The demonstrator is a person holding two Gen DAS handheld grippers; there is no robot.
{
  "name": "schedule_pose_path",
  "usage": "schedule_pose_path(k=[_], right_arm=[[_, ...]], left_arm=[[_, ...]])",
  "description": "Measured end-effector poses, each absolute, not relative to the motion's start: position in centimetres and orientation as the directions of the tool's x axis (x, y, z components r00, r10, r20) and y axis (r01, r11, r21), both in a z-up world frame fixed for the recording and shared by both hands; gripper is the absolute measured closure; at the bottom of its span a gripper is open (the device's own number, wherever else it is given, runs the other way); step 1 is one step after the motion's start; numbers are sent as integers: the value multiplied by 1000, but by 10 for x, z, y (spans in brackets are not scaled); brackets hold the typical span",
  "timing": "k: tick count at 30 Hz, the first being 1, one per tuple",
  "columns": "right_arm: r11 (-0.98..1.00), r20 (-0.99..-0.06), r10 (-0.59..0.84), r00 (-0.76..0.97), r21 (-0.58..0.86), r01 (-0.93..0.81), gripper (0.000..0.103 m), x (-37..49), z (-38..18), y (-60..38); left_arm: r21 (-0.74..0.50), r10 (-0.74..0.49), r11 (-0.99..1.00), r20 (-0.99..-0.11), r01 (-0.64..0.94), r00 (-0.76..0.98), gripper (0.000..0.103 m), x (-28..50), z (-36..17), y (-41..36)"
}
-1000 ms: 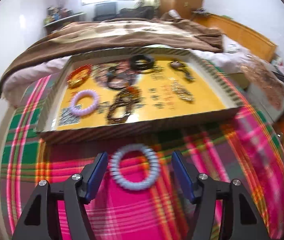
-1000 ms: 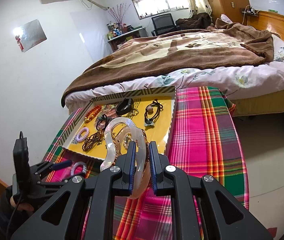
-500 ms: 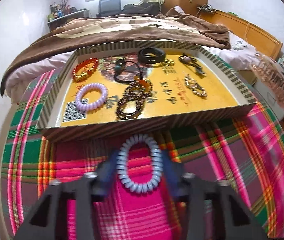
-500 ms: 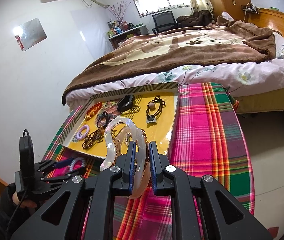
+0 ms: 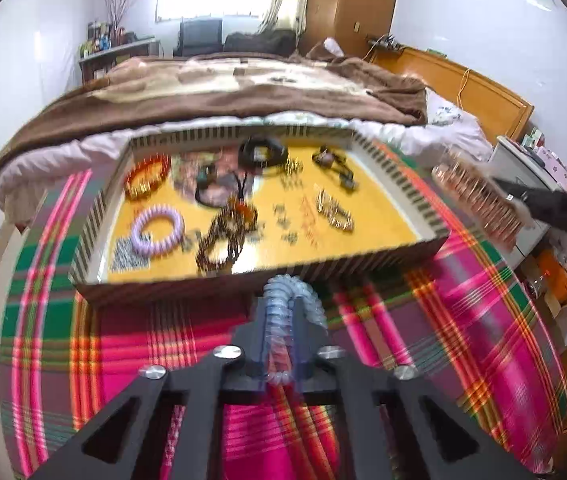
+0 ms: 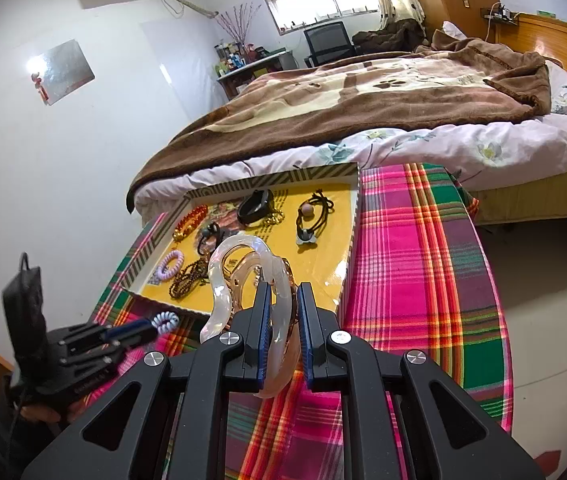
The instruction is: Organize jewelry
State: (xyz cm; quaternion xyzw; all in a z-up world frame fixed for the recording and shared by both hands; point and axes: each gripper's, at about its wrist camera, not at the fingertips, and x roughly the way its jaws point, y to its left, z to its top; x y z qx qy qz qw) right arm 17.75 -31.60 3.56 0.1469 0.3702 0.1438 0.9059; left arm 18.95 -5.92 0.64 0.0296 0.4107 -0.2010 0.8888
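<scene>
My left gripper (image 5: 279, 316) is shut on a pale blue spiral hair tie (image 5: 283, 292), squeezed flat and lifted just before the near wall of the striped tray (image 5: 243, 276). It also shows in the right wrist view (image 6: 165, 321). The tray's yellow floor holds a lilac spiral tie (image 5: 157, 230), an orange bead bracelet (image 5: 147, 176), a brown bead bracelet (image 5: 223, 240) and a black band (image 5: 261, 152). My right gripper (image 6: 283, 316) is shut on a clear pinkish bangle (image 6: 243, 272), held above the tray's near right corner (image 6: 343, 296).
The tray sits on a pink, green and orange plaid cloth (image 5: 443, 320) over a small table. A bed with a brown blanket (image 6: 363, 100) lies right behind it. The right gripper's bangle (image 5: 479, 204) shows at the right in the left wrist view.
My left gripper has shut on the pale blue spiral tie, which lay open on the cloth between its fingers, and lifted it. The right gripper holds its bangle almost still.
</scene>
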Motion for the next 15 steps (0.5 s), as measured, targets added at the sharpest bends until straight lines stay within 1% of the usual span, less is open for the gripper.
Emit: schedule_pose_path(k=[5, 7, 11, 14, 15], right_arm=[[913, -620, 371, 691, 379, -151, 90, 176, 39, -317], [911, -617, 376, 692, 382, -154, 90, 175, 39, -316], [911, -619, 377, 689, 380, -157, 90, 175, 39, -315], [912, -622, 375, 687, 379, -156, 90, 176, 38, -315], [913, -622, 374, 688, 378, -155, 90, 176, 38, -315]], left_arm=[[-113, -340, 915, -731, 386, 592, 103, 193, 19, -61], [-121, -338, 913, -756, 388, 560, 103, 197, 11, -63], [-115, -289, 930, -815, 348, 502, 103, 206, -22, -60], [-102, -281, 931, -813, 352, 510, 96, 206, -28, -61], [-112, -289, 929, -817, 354, 499, 86, 208, -28, -61]])
